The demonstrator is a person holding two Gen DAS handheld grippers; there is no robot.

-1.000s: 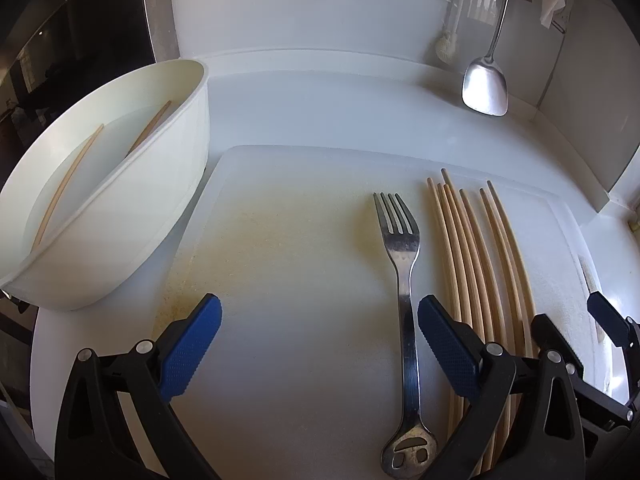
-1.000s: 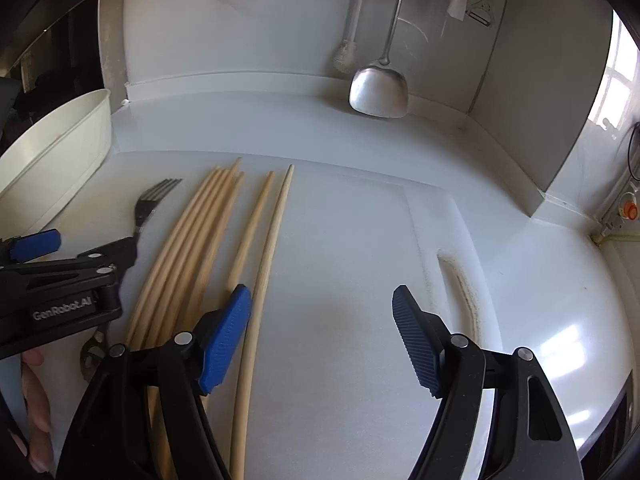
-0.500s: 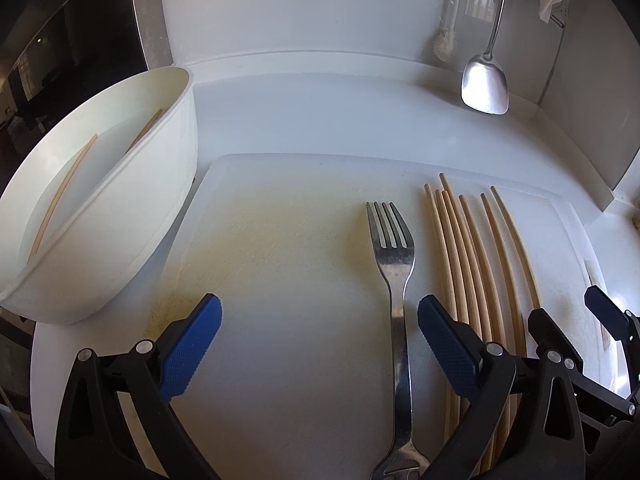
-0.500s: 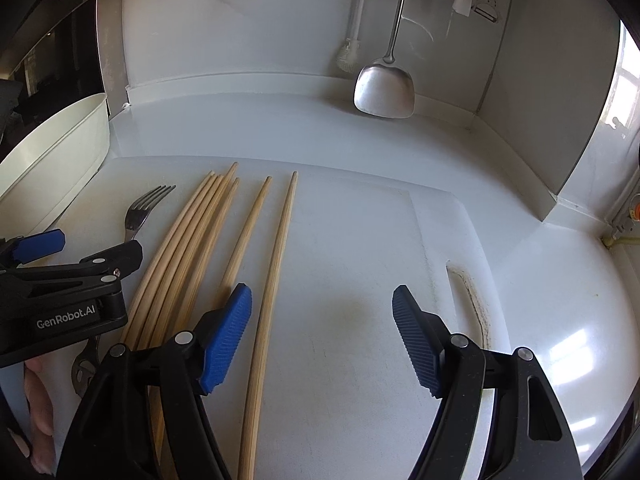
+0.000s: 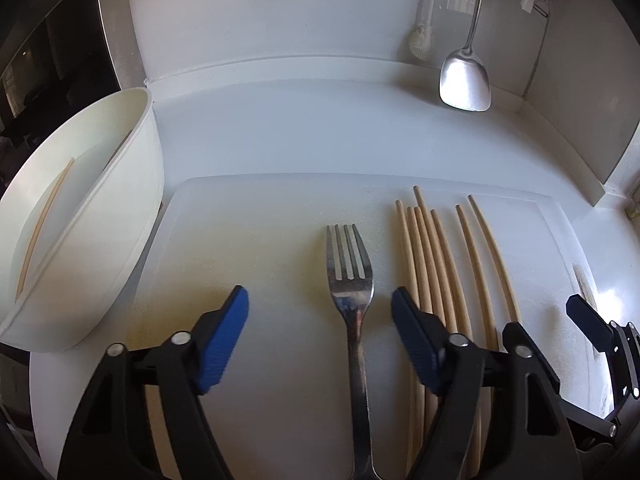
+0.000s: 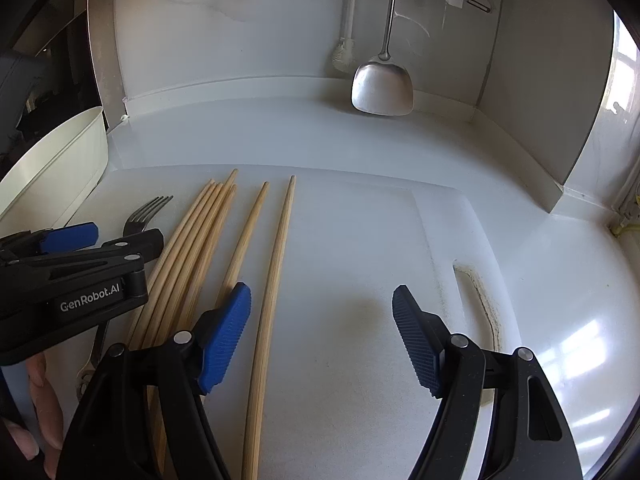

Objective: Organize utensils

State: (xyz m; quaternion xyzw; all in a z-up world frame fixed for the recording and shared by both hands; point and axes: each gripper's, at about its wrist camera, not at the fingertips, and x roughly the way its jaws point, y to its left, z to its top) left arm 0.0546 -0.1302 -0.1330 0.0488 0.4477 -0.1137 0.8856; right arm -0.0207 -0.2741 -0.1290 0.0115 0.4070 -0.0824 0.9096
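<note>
The left gripper (image 5: 320,344) had its blue pads spread wide and it held nothing; the metal fork (image 5: 352,292) lay between the two fingers, with its tines pointing away and its handle running back under the gripper. The fork rested flat on a white cutting board (image 5: 248,232). Just to the right of the fork lay a bundle of wooden chopsticks (image 5: 428,264), five close together and two more a little apart (the outer two were slightly spread from the rest). The right gripper (image 6: 322,336) was also wide open and empty, and it hovered over the right part of the board; its left pad (image 6: 226,332) stood over one of the two separate chopsticks (image 6: 272,288), while the outermost one ran between the fingers. At the left edge of the board stood a white tub (image 5: 120,208), and inside it one chopstick (image 5: 44,220) was visible against the far wall. A steel spatula (image 6: 382,88) hung on the back wall, beside a white brush (image 6: 344,56)
</note>
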